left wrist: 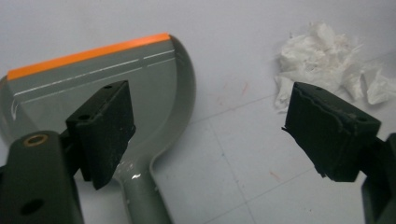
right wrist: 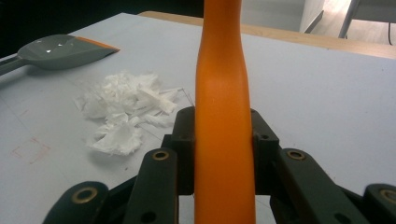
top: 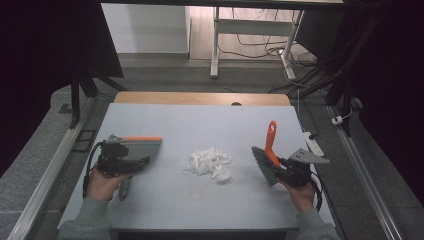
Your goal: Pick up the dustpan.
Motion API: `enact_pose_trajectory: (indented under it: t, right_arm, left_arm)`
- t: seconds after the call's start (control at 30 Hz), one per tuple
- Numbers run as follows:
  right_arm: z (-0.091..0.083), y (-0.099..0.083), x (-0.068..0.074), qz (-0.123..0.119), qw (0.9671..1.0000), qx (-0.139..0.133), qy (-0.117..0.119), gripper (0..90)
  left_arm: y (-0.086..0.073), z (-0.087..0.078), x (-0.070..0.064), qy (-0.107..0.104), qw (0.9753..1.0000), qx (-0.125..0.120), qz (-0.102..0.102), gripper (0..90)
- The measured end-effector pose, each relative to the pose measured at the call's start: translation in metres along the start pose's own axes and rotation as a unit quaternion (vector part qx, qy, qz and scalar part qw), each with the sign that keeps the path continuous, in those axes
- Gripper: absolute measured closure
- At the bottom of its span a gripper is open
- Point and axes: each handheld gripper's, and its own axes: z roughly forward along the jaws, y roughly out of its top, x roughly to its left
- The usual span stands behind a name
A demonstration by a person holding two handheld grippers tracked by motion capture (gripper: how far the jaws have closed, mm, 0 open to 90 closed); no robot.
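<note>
Clamped tight in the right claw [right wrist: 223,154] is the orange handle of a small brush [top: 268,152], the two black jaws pressing its neck from either side in the right gripper view. From the high view, the brush stands raised off the pale grey worktop [top: 200,125] at its right side, handle slanting up and away from the person, grey bristles pointing down and toward the middle.

At the left side of the worktop, the left claw [left wrist: 208,135] hangs wide open with nothing between its jaws. In the left gripper view it hovers just above a grey dustpan [left wrist: 116,88] with an orange front lip; one jaw sits over the pan where the handle begins, the other over bare worktop on the side of the paper. The dustpan lies flat.

Between the two tools, near the centre of the worktop, rests a loose heap of crumpled white paper scraps [top: 209,163], well apart from both the brush and the dustpan. Each claw is held in one of the person's hands, grey sleeves entering from the near edge.
</note>
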Motion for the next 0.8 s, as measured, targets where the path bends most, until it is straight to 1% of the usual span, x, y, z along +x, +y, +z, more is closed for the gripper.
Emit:
enact_pose_trajectory:
  t: [0.1,0.2,0.23,0.3,0.43,0.53,0.6,0.7,0.8]
  right_arm:
    - [0.002,0.000,0.002,-0.004,1.0000,0.005,0.000,70.2]
    - [0.004,0.000,0.004,-0.008,0.9999,0.008,0.002,70.2]
    - [0.004,0.000,0.004,-0.007,0.9999,0.008,0.002,70.2]
    - [0.004,0.000,0.004,-0.009,0.9999,0.007,0.003,70.2]
    - [0.004,0.000,0.004,-0.008,0.9999,0.005,0.007,70.2]
    - [0.005,0.001,0.003,-0.006,1.0000,0.002,0.006,70.2]
    - [0.005,0.002,0.003,-0.006,1.0000,0.002,0.006,70.2]
    - [0.008,0.002,0.004,-0.007,0.9999,0.003,0.008,70.2]
    - [0.011,0.004,0.004,-0.010,0.9999,0.003,0.009,70.2]
  left_arm:
    - [-0.004,0.003,0.003,0.005,0.9998,0.016,-0.010,15.2]
    - [-0.011,0.009,0.007,0.019,0.9986,0.046,-0.015,14.3]
    - [-0.011,0.009,0.007,0.019,0.9986,0.046,-0.015,14.1]
    - [-0.016,0.010,0.009,0.022,0.9981,0.055,-0.019,13.9]
    - [-0.024,0.010,0.014,0.030,0.9969,0.065,-0.031,12.8]
    - [-0.031,0.012,0.018,0.027,0.9964,0.072,-0.035,10.1]
    - [-0.034,0.013,0.021,0.028,0.9960,0.076,-0.038,10.0]
    - [-0.038,0.015,0.025,0.036,0.9952,0.077,-0.048,9.9]
    - [-0.041,0.017,0.029,0.043,0.9938,0.083,-0.060,10.3]
